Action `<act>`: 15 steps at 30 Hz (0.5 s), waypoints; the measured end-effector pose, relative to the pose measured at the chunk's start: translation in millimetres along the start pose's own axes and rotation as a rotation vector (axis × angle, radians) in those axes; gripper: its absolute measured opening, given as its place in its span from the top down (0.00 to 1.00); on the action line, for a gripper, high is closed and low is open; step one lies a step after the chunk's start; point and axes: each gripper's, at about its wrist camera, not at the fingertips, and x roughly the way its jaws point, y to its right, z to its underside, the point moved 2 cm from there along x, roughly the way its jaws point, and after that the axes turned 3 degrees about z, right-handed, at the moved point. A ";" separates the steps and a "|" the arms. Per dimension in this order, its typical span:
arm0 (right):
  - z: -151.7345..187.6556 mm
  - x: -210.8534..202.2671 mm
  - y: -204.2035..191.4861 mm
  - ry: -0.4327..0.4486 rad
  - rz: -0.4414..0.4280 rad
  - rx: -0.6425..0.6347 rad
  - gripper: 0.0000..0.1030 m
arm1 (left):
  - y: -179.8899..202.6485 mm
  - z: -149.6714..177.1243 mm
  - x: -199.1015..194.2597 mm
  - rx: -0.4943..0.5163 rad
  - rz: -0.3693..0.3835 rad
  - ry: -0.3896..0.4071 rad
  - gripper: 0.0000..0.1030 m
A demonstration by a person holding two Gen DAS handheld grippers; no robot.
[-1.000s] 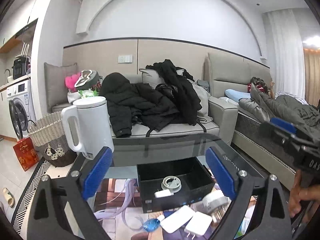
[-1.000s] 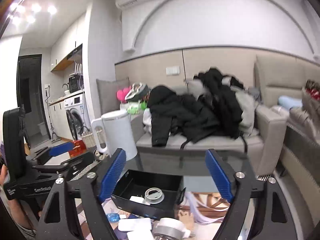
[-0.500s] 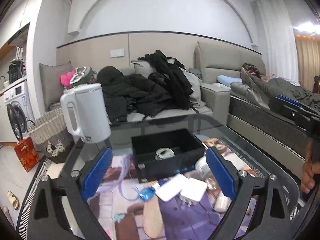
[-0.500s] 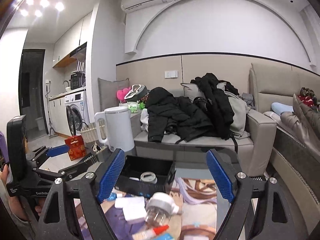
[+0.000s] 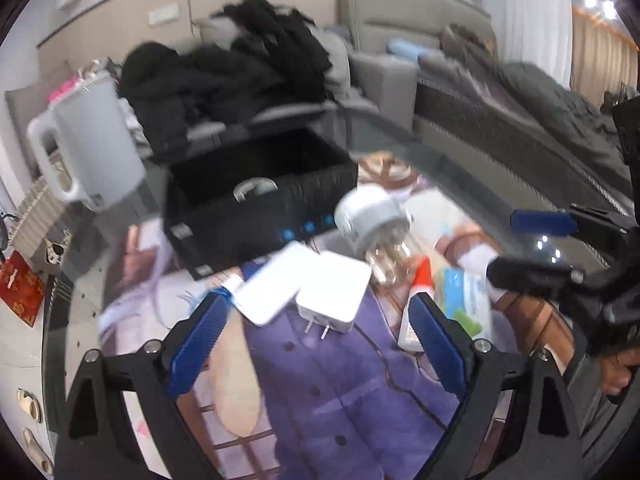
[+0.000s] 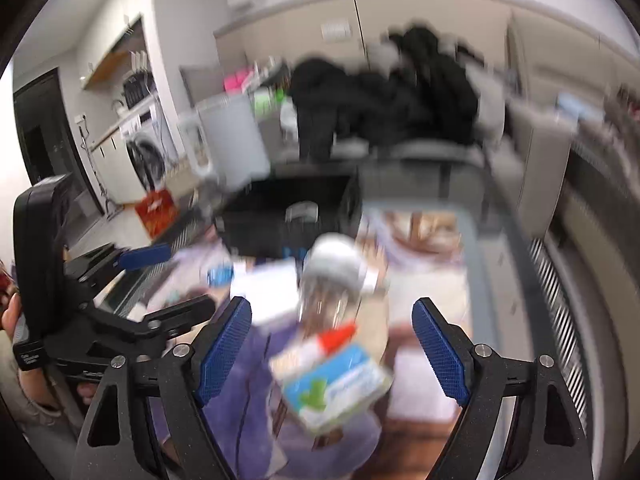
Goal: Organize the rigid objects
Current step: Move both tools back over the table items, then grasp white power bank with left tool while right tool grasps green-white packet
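Observation:
A black box (image 5: 256, 200) stands on the glass table (image 5: 404, 148) with a white ring (image 5: 255, 190) inside it. In front of it lie a clear jar with a white lid (image 5: 376, 224), a white plug charger (image 5: 334, 292), a flat white adapter (image 5: 272, 292), a red-tipped glue bottle (image 5: 416, 300) and a blue-green pack (image 5: 466, 300). My left gripper (image 5: 316, 300) hovers over the chargers, its jaws closing with nothing pressed between them. My right gripper (image 6: 330, 306) stands open above the jar (image 6: 332, 276), the glue bottle (image 6: 332, 338) and the pack (image 6: 340, 388). The right view is blurred.
A white kettle (image 5: 88, 144) stands left of the box on the table's far corner. Behind the table is a grey sofa (image 5: 380, 76) heaped with black coats (image 5: 224, 72), with a bed (image 5: 520, 120) to the right. A wicker basket (image 5: 36, 208) sits on the floor at left.
Both grippers have sunk and tipped downward toward the table. The box, jar and chargers now loom larger and sit higher in both views, which have turned blurry.

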 end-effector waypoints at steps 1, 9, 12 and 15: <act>5.0 7.9 1.6 -0.040 -0.008 0.017 0.19 | 1.8 1.4 4.8 0.011 0.007 -0.017 0.16; 39.2 52.8 9.2 -0.267 -0.044 0.077 0.22 | 5.4 -1.9 45.8 0.026 0.004 -0.110 0.26; 43.4 62.5 6.6 -0.282 -0.029 0.063 0.22 | 10.9 -6.5 54.4 0.049 0.005 -0.115 0.36; 44.6 73.2 5.5 -0.299 -0.008 0.040 0.23 | 13.8 -6.2 66.1 0.054 0.017 -0.158 0.48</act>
